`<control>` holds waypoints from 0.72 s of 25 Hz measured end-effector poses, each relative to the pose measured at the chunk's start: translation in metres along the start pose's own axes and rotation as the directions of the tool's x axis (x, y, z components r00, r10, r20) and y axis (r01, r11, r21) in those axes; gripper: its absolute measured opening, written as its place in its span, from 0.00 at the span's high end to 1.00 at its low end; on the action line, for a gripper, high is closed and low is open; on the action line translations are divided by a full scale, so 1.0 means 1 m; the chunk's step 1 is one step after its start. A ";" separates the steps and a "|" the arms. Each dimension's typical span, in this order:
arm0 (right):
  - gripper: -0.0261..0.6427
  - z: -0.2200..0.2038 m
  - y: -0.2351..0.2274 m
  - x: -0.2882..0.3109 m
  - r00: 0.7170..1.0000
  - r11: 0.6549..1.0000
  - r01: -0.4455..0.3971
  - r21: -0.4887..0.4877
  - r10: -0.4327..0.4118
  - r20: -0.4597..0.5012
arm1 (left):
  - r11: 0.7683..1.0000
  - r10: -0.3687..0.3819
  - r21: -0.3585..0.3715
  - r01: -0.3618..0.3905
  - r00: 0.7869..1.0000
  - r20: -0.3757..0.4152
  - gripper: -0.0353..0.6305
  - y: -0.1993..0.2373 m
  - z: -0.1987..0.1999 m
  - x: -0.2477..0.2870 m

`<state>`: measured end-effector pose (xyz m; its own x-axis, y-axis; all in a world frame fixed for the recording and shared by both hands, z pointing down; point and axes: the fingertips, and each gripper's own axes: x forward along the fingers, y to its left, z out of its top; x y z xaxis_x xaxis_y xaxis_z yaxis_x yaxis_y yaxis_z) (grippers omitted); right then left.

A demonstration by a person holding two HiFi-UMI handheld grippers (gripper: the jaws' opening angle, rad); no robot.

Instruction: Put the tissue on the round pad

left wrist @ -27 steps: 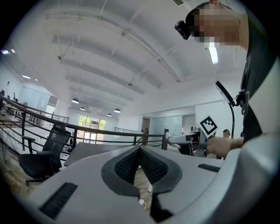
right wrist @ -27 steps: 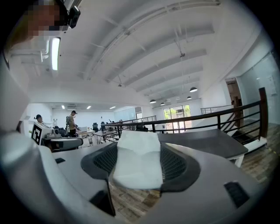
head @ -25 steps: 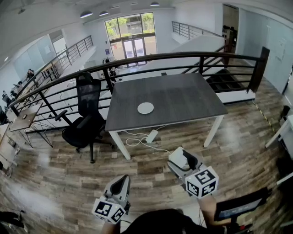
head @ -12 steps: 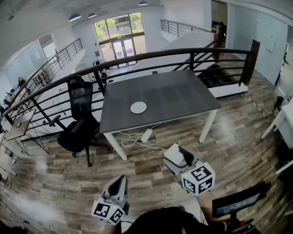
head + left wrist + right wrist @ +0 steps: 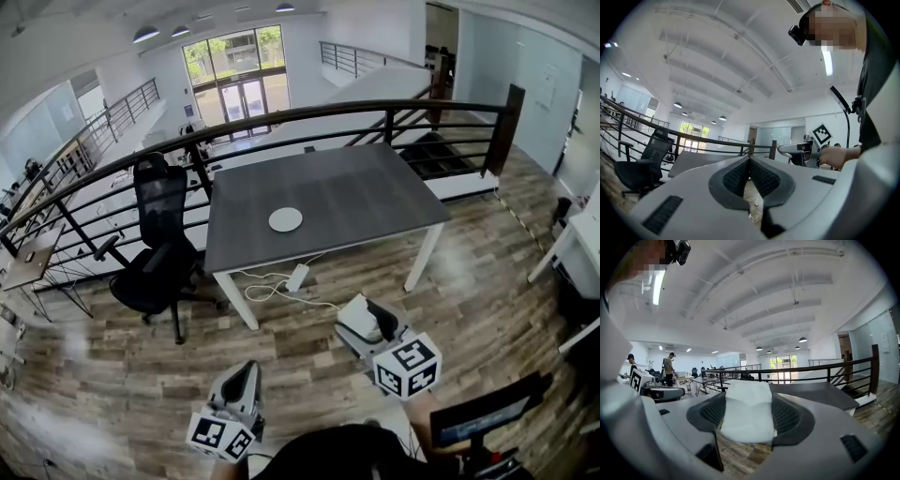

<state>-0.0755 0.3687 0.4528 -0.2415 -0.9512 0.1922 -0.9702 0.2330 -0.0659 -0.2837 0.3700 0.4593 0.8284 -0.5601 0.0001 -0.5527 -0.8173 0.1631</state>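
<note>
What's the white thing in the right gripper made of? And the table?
The tissue looks like soft, matte white paper: it creases and folds between the right gripper's jaws. The table top looks like matte dark grey wood-grain laminate, maybe real wood; its white legs are probably painted metal.

Grey table beside black railing; office chair at its left; power strip on the floor below.

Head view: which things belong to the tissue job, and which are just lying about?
Job in hand:
- tissue, clamped in the right gripper
- round pad
- grey table under the pad

Lying about:
- black office chair
- power strip and cable on the floor
- railing
</note>
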 end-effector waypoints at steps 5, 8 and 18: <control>0.50 0.000 0.031 0.017 1.000 1.000 0.008 -0.003 -0.008 -0.006 | 1.000 -0.027 -0.010 0.027 1.000 0.000 0.94 0.030 -0.006 -0.018; 0.50 0.003 0.043 0.024 1.000 1.000 0.018 0.006 -0.018 -0.005 | 0.999 -0.039 -0.020 0.039 0.999 -0.011 0.94 0.041 -0.005 -0.025; 0.50 0.012 0.023 0.066 1.000 1.000 -0.029 -0.003 0.029 0.007 | 1.000 -0.001 -0.009 0.000 1.000 -0.024 0.94 0.057 -0.003 0.004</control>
<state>-0.1131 0.3090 0.4521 -0.2693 -0.9454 0.1837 -0.9629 0.2610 -0.0683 -0.3122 0.3214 0.4714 0.8307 -0.5563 0.0232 -0.5514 -0.8163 0.1722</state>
